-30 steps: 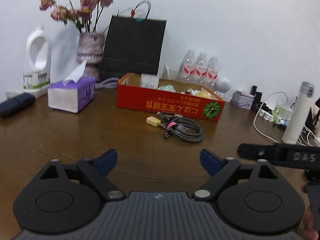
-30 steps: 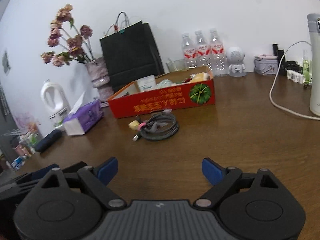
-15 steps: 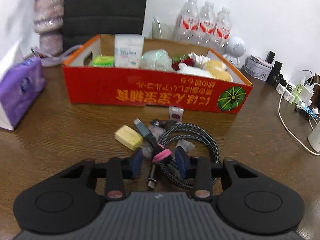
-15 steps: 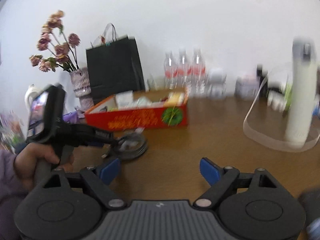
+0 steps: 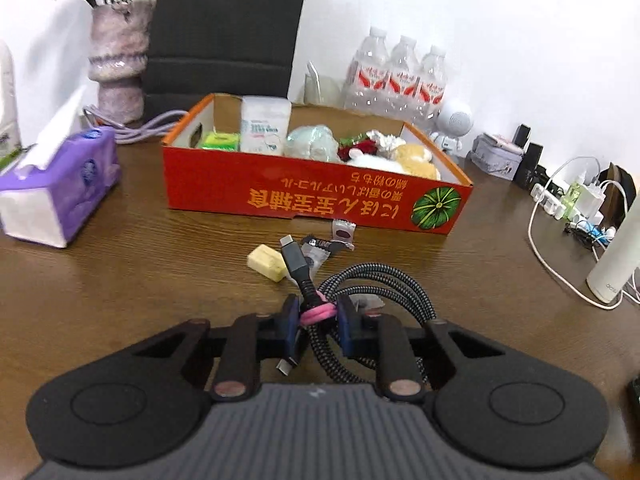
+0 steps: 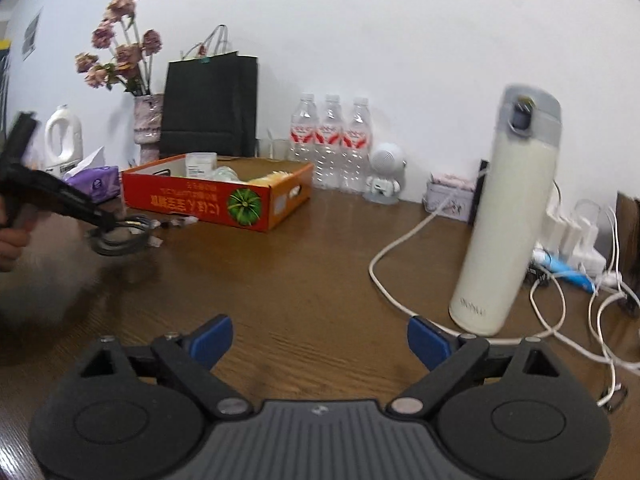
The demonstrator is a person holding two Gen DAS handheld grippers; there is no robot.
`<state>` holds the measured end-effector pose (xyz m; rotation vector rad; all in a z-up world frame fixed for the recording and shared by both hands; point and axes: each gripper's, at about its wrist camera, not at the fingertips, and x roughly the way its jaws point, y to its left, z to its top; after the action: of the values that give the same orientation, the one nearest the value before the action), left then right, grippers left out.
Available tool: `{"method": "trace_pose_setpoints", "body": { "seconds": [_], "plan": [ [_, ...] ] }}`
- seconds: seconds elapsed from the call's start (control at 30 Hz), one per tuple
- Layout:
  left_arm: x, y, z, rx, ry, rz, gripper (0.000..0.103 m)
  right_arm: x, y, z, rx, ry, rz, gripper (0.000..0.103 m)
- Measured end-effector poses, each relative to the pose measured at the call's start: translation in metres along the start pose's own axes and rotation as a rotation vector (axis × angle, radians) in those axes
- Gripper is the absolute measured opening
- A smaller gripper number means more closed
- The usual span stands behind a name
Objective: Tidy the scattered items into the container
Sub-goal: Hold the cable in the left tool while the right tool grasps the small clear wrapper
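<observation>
My left gripper is shut on a coiled braided cable at its pink band, on the wooden table in front of the red cardboard box. The box holds several items. A yellow eraser-like block and small wrapped candies lie between cable and box. My right gripper is open and empty over bare table, to the right of the box. In the right wrist view the left gripper shows at the far left on the cable.
A purple tissue box, a vase and a black paper bag stand behind left. Three water bottles stand behind the box. A tall white thermos, white cords and a power strip lie to the right.
My left gripper moved forward from open over bare table to the cable and closed on its pink band. My right gripper swung to the right, staying open.
</observation>
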<state>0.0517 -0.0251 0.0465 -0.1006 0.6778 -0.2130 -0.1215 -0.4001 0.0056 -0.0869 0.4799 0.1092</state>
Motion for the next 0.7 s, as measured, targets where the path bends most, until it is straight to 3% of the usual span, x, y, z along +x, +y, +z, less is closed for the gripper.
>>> {"method": "trace_pose_setpoints", "body": {
  "seconds": [0.4,0.57,0.7],
  "plan": [
    [-0.029,0.024,-0.013,-0.023,-0.014,0.076,0.021,0.013,0.037,-0.013,-0.179,0.067,-0.058,0.094],
    [-0.033,0.029,-0.019,-0.035,-0.018,0.069,0.021,0.007,0.046,-0.005,-0.140,0.053,0.021,0.094],
    [-0.035,0.034,-0.025,-0.040,-0.016,0.050,0.021,-0.009,0.065,0.013,-0.062,-0.027,0.157,0.095]
  ]
}}
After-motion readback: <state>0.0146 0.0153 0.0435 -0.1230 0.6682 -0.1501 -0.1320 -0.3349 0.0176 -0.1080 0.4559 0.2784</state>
